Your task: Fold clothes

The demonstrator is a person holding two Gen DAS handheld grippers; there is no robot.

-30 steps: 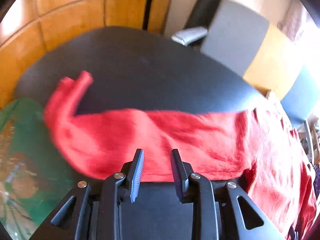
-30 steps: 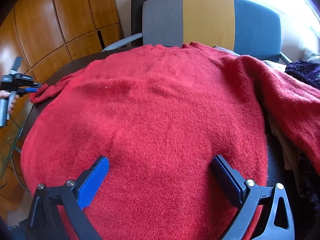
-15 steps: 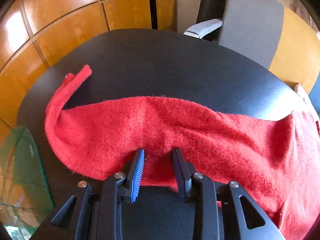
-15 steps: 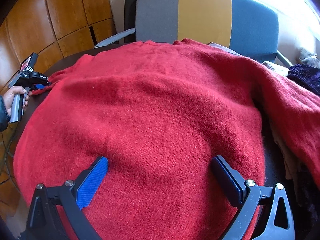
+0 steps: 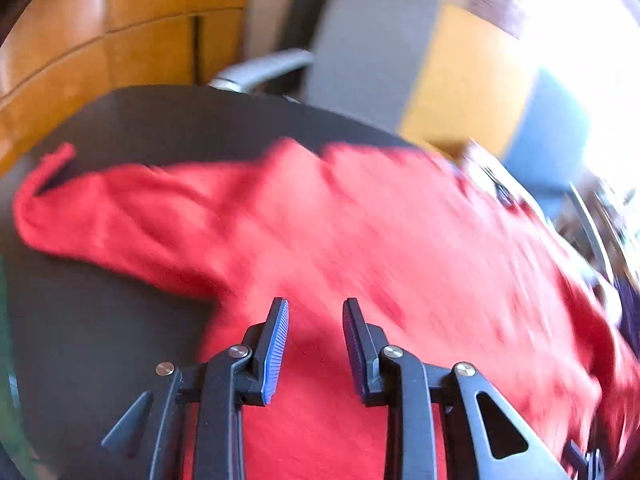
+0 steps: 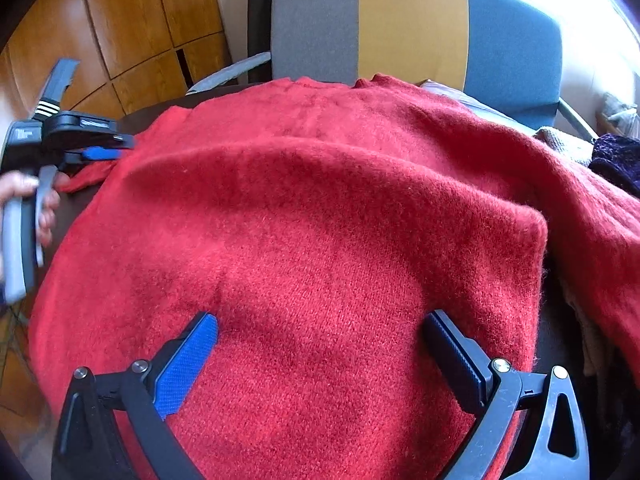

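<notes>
A red knit sweater (image 6: 320,200) lies spread over a dark round table (image 5: 160,120). Its left sleeve (image 5: 80,208) trails out toward the table's left edge, and its right sleeve (image 6: 580,184) runs off to the right. My left gripper (image 5: 314,308) hovers over the sweater where the sleeve meets the body; its jaws stand a narrow gap apart with fabric showing beneath them. This view is motion-blurred. My right gripper (image 6: 320,320) is wide open above the sweater's lower body, holding nothing. The left gripper (image 6: 100,154) also shows at the sweater's left edge, held by a hand (image 6: 24,188).
A grey, yellow and blue chair (image 6: 400,28) stands behind the table. Wooden panels (image 6: 120,20) line the back left wall. A dark purple garment (image 6: 616,160) and pale clothes lie at the right. Bare tabletop shows left of the sweater.
My left gripper has swung right from the sleeve to over the sweater's body, blurring its view. The right gripper has stayed nearly still and open.
</notes>
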